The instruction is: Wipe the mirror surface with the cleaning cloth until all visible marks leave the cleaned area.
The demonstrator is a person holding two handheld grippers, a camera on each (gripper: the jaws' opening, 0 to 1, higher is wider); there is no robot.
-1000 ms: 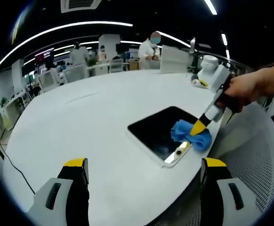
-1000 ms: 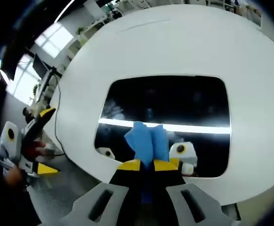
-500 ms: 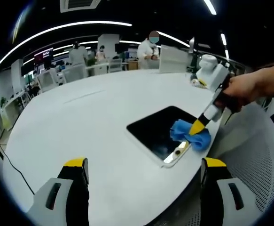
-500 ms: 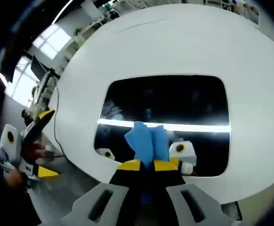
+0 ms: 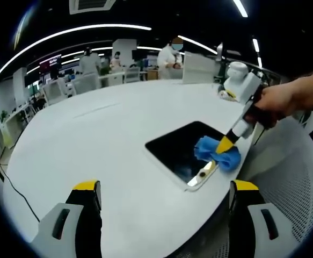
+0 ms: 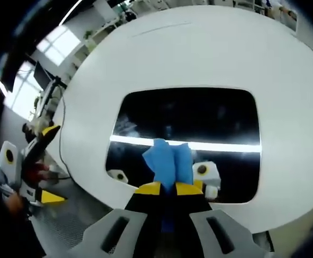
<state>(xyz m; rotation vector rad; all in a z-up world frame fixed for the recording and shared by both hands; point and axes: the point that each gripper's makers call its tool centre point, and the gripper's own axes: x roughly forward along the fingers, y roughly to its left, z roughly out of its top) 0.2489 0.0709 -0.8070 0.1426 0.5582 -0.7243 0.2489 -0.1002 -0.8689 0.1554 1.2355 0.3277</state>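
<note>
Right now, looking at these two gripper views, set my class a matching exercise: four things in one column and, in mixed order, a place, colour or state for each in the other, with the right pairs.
Things:
1. cloth
2. mirror
3. left gripper
4. table

Descriptions:
A. white, round-edged, carrying the mirror
B. jaws apart, holding nothing, hanging over the near table edge
C. blue, pinched in the right gripper and lying on the glass
D. dark, flat, reflecting a bright strip of light

Pairs: 1-C, 2-D, 3-B, 4-A
</note>
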